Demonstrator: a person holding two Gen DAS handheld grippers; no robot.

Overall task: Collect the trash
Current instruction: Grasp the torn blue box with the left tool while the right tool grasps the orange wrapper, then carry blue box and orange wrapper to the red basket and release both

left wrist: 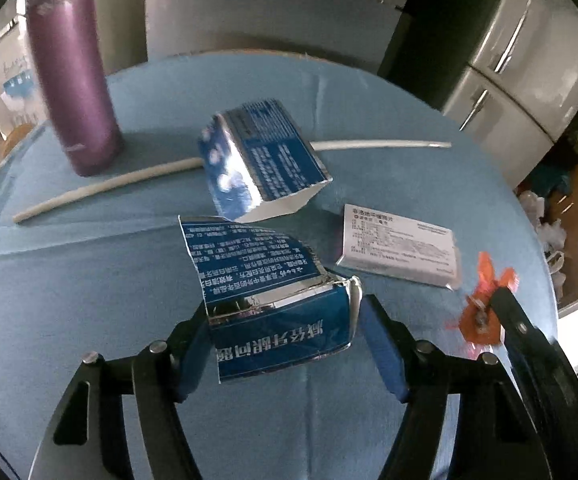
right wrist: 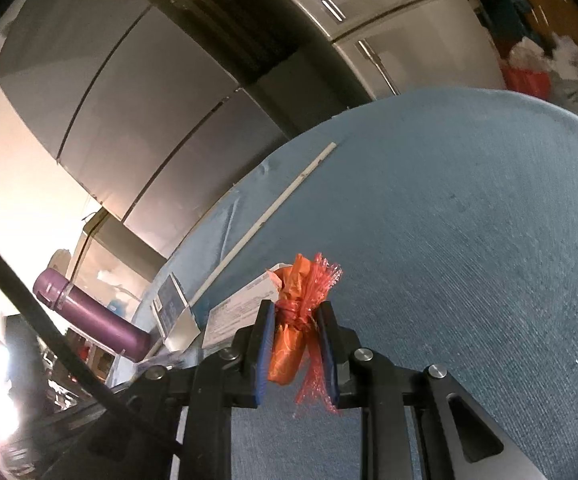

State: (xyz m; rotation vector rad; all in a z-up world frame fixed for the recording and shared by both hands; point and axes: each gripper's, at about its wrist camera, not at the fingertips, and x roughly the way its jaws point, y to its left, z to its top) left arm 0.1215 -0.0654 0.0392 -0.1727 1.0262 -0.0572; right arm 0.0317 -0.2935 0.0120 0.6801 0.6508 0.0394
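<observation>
My left gripper [left wrist: 285,320] is open, its blue pads either side of a torn blue carton piece [left wrist: 273,300] lying on the blue tablecloth [left wrist: 89,280]. Whether the pads touch it is unclear. A second torn blue carton half [left wrist: 261,160] lies beyond it, and a white medicine box [left wrist: 401,246] lies to the right. My right gripper [right wrist: 295,312] is shut on an orange wrapper [right wrist: 293,332] tied with red netting, held above the cloth. The wrapper [left wrist: 481,316] and that gripper also show at the right of the left wrist view.
A purple bottle [left wrist: 69,76] stands at the far left of the table. A long white stick [left wrist: 101,192] lies across the cloth behind the cartons. Grey refrigerators [left wrist: 529,72] stand beyond the table. Plastic bags [right wrist: 549,68] sit on the floor to the right.
</observation>
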